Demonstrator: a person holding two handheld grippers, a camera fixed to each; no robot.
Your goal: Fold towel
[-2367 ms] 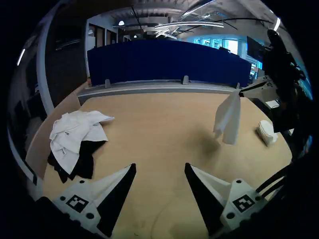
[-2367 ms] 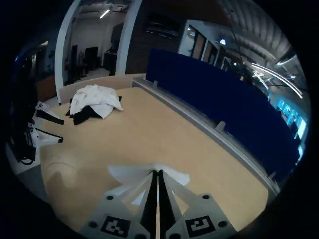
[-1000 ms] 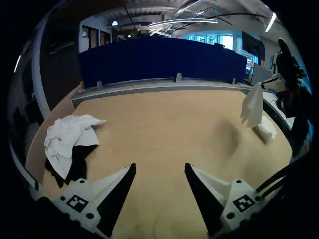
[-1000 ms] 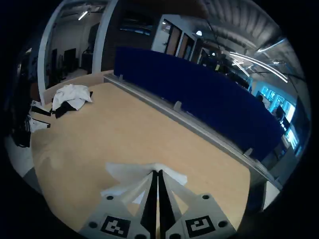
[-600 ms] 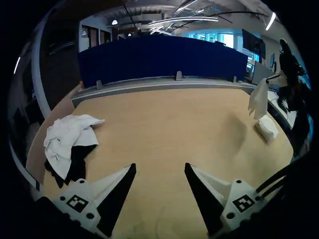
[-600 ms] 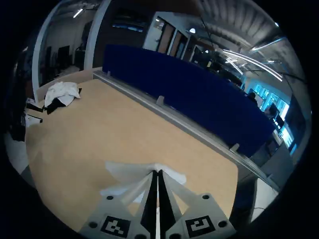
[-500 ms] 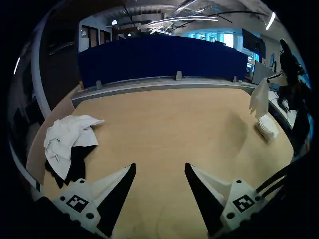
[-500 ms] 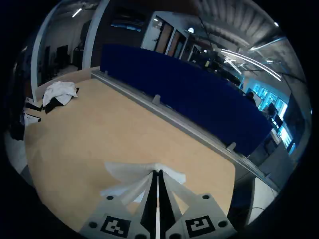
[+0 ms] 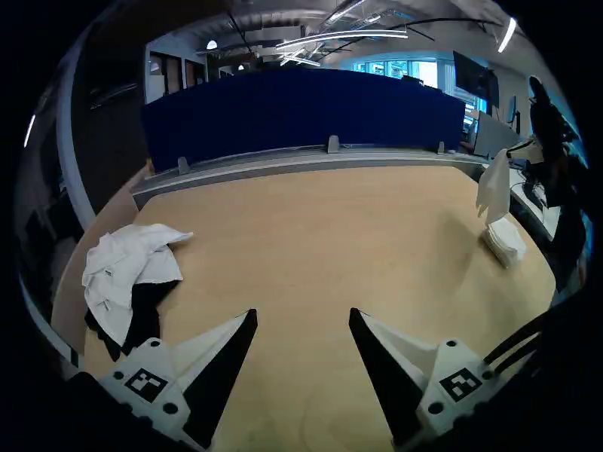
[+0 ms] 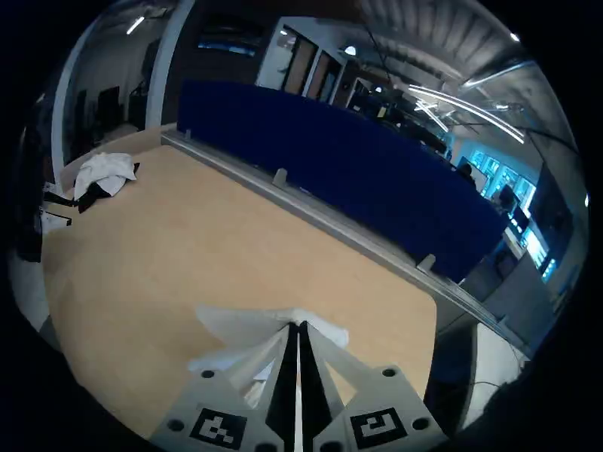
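Apparently the right gripper (image 10: 298, 328), clamped on the towel (image 9: 494, 188), should lower it onto the stack (image 9: 503, 242) at three o'clock; the left gripper (image 9: 301, 331) stands apart.

Your left gripper (image 9: 301, 313) points forward with its two fingers (image 9: 226, 354) spread wide apart, both tips angled slightly inward. Your right gripper (image 10: 298, 325) has its fingers pressed flat together, meeting in one thin line, and they pinch a fold of the towel (image 10: 234, 320) between them. In the left gripper view your right gripper (image 9: 518, 153) is raised far out to the right, well apart from the left one. In the right gripper view your left gripper (image 10: 54, 212) sits far off at the left edge.
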